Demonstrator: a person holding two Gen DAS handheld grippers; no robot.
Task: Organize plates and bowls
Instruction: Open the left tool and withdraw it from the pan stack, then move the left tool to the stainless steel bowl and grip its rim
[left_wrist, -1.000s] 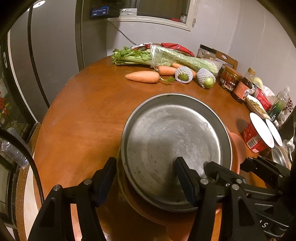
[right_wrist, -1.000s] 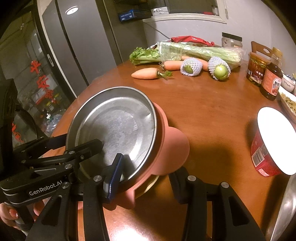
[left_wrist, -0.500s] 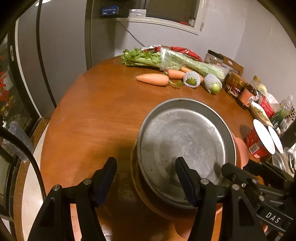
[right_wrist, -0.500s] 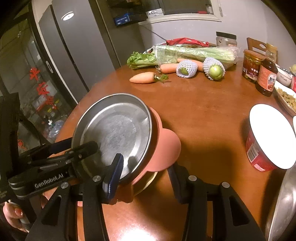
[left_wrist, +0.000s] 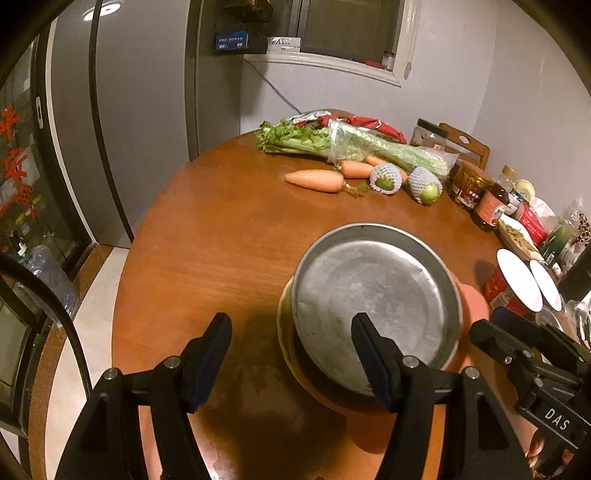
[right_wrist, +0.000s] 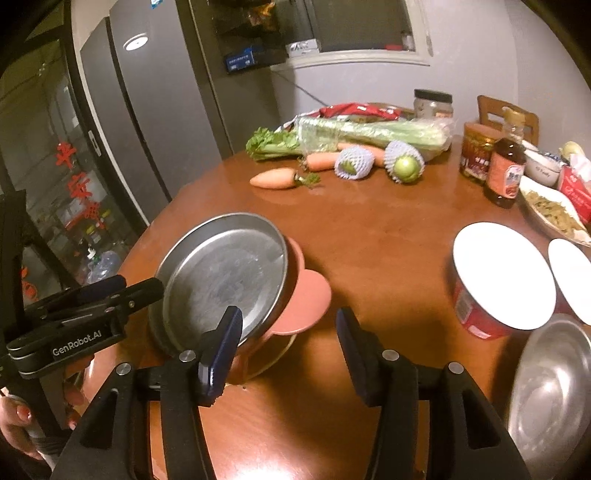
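Note:
A steel plate (left_wrist: 376, 295) (right_wrist: 221, 277) lies tilted on top of a pink plate (left_wrist: 476, 299) (right_wrist: 310, 295) with a round ear. Under both shows a yellowish rim (left_wrist: 282, 325) (right_wrist: 284, 350). The stack rests on the round wooden table (left_wrist: 221, 258). My left gripper (left_wrist: 288, 328) hovers open just short of the stack's near left edge, with nothing pressed between its pads. My right gripper (right_wrist: 288, 317) hangs over the stack's right side; its jaws are opening and the pads touch nothing. Each gripper shows at the edge of the other's view.
Two red tubs with white lids (right_wrist: 502, 273) stand to the right, and a steel bowl (right_wrist: 550, 398) sits at the near right. Carrots (right_wrist: 273, 179), celery, netted fruit, jars and a sauce bottle (right_wrist: 506, 173) line the far side. The table's edge curves at the left.
Both grippers have drawn back and up from the stack, which now looks smaller and farther. The right gripper's jaws stand wider than before. The plates have stayed put.

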